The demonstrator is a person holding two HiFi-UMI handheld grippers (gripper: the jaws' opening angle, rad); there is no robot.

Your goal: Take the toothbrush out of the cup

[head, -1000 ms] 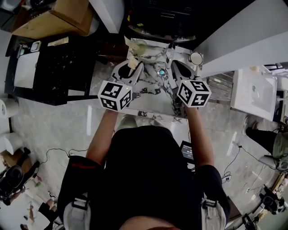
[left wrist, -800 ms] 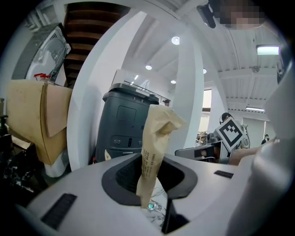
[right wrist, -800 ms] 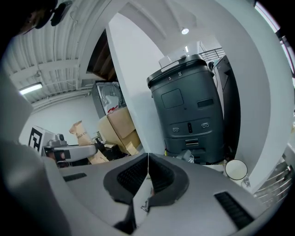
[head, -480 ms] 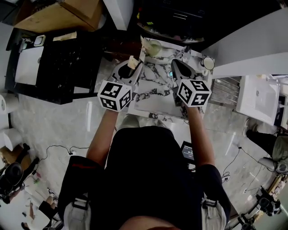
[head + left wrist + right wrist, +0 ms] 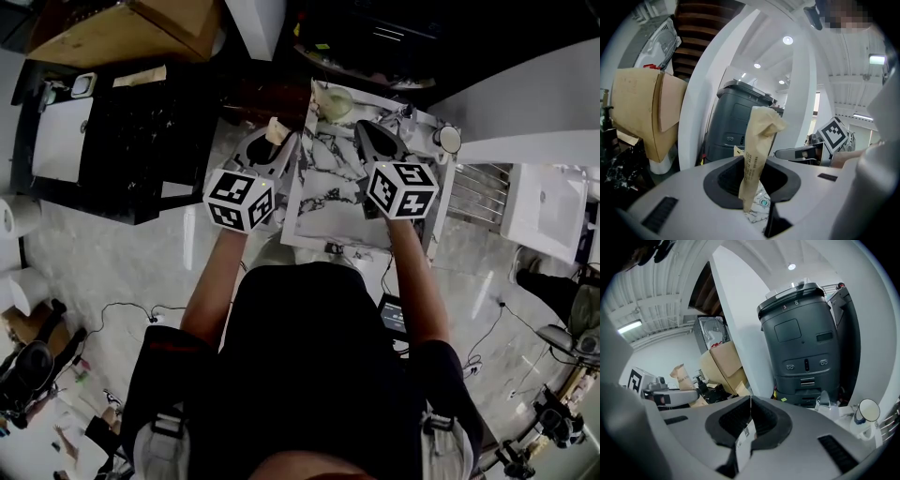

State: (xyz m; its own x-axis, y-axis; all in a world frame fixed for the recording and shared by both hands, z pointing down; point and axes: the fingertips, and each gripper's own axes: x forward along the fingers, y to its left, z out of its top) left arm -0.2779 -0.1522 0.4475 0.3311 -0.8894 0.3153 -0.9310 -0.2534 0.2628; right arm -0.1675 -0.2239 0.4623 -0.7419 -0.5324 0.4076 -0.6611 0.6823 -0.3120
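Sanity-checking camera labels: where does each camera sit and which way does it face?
Head view: on the person's head, facing steeply down at the white marble-veined tabletop; shows torso, forearms, left gripper, right gripper.
Left gripper view: on the left gripper, along its jaws, shut on a tan crumpled paper wrapper, towards a dark grey machine.
Right gripper view: on the right gripper, along its shut jaws, towards that machine.
Shared: both gripper views show the machine and the other gripper.

Your head view is dim and murky; both gripper views bend at the edges, lit by ceiling lights (image 5: 787,40).
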